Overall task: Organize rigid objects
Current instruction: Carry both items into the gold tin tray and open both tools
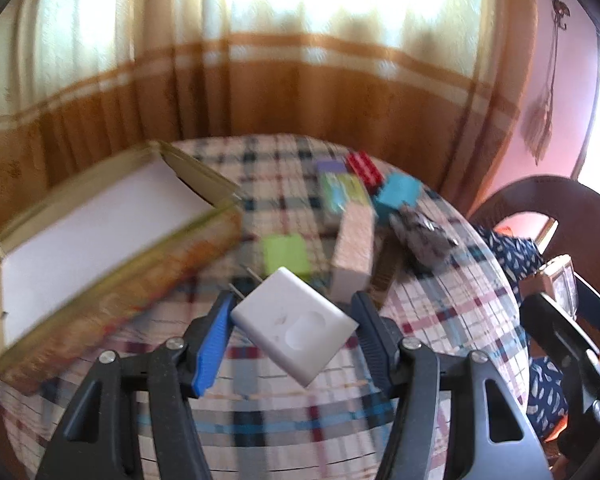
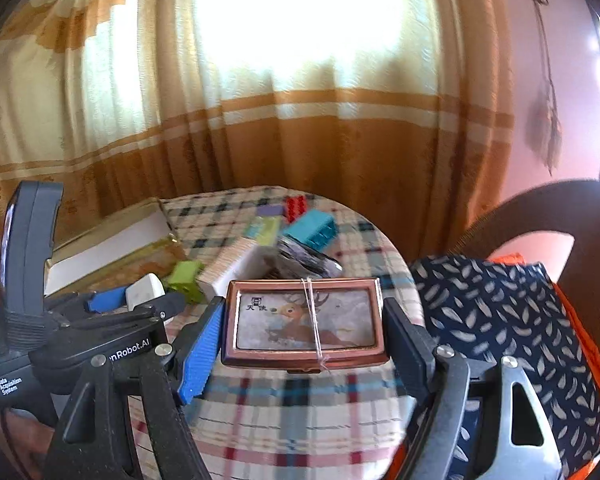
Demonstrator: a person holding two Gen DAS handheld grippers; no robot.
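Plaid tablecloth [image 1: 308, 432] before orange-banded curtain [image 1: 300, 92]

On the table [image 1: 440, 320], the open box [image 1: 100, 232] lies left of the clustered blocks [image 1: 352, 196].

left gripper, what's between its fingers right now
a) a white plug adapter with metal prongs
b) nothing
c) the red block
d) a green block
a: in the left wrist view the left gripper is closed on the white plug adapter, its prongs pointing away, while the green block lies on the checked tablecloth beyond it.
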